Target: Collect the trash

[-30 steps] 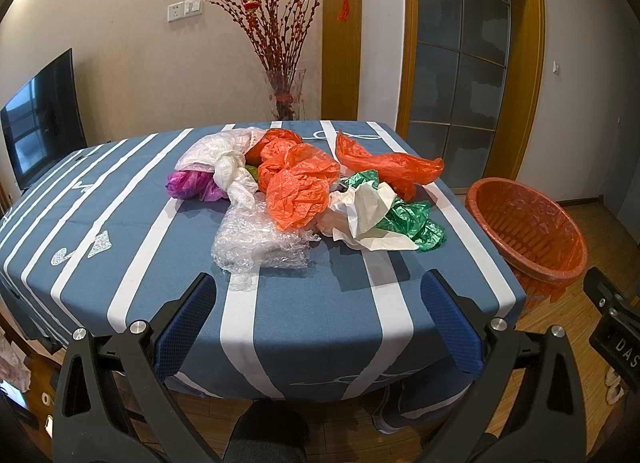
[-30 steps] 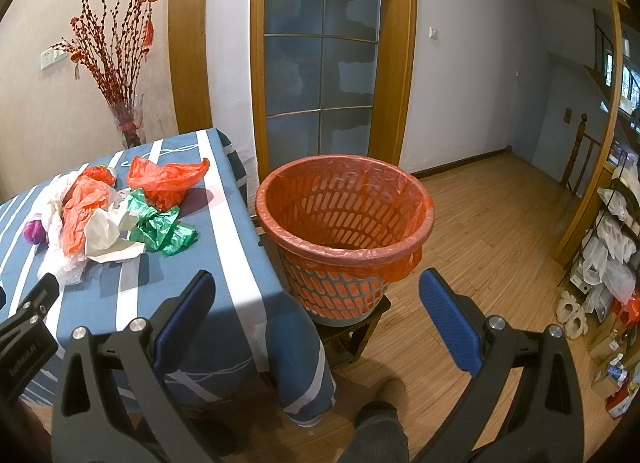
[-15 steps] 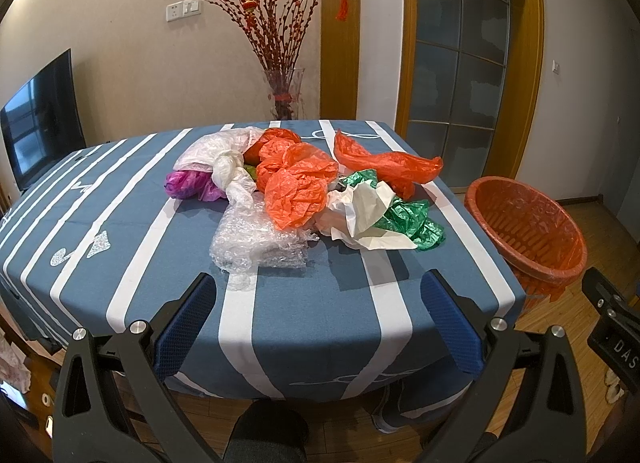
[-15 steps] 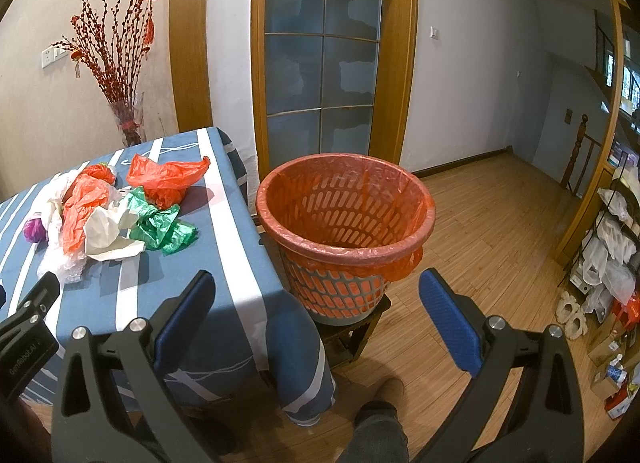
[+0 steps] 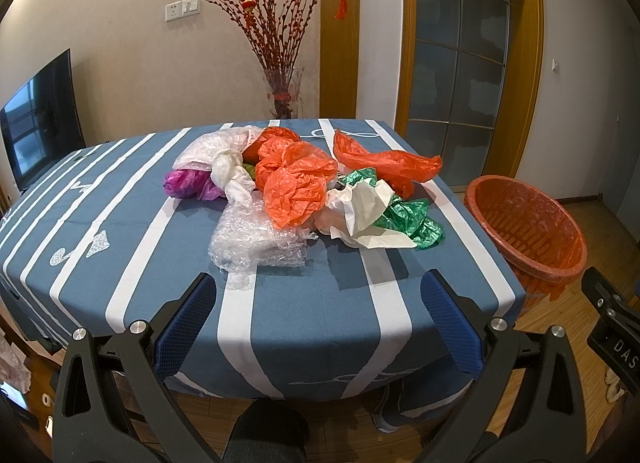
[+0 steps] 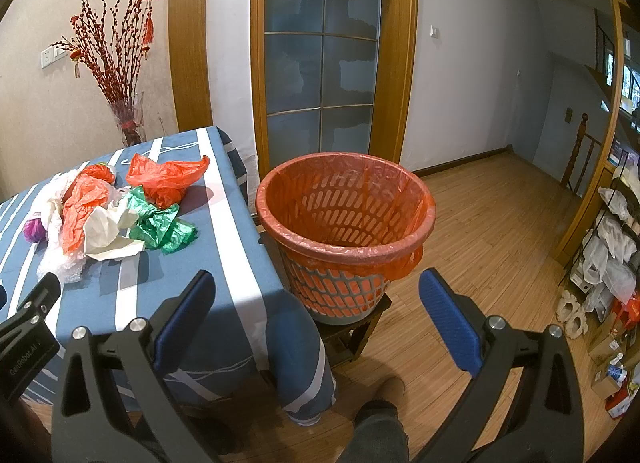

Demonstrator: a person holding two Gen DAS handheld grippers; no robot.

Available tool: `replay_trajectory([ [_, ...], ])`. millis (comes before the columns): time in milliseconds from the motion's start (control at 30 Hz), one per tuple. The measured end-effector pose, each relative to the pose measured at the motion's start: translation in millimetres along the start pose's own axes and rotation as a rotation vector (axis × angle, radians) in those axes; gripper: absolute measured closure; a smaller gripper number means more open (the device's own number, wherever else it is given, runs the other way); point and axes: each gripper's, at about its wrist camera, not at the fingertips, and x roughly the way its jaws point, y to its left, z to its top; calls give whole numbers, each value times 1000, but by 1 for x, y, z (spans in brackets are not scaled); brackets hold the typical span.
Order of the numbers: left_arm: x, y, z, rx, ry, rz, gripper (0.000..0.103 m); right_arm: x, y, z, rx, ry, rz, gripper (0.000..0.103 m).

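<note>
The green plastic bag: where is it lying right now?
In both wrist views the green plastic bag lies on the striped table, at the pile's end nearest the basket, tucked against crumpled white paper.

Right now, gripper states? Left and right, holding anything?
Left gripper: open, empty, short of the trash pile.
Right gripper: open, empty, facing the orange basket.

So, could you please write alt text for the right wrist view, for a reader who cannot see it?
An orange-lined trash basket, empty as far as can be seen, stands on a low stool beside a blue striped table. The right tongs are open and hold nothing. A pile of crumpled plastic bags lies on the table to the left.
</note>
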Motion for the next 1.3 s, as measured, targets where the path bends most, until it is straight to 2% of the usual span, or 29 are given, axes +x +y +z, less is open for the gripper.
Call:
replay_trajectory([
  [1300,0,-1,-3,-2,7,9,2,2,-2,-1,4,4,4,4],
])
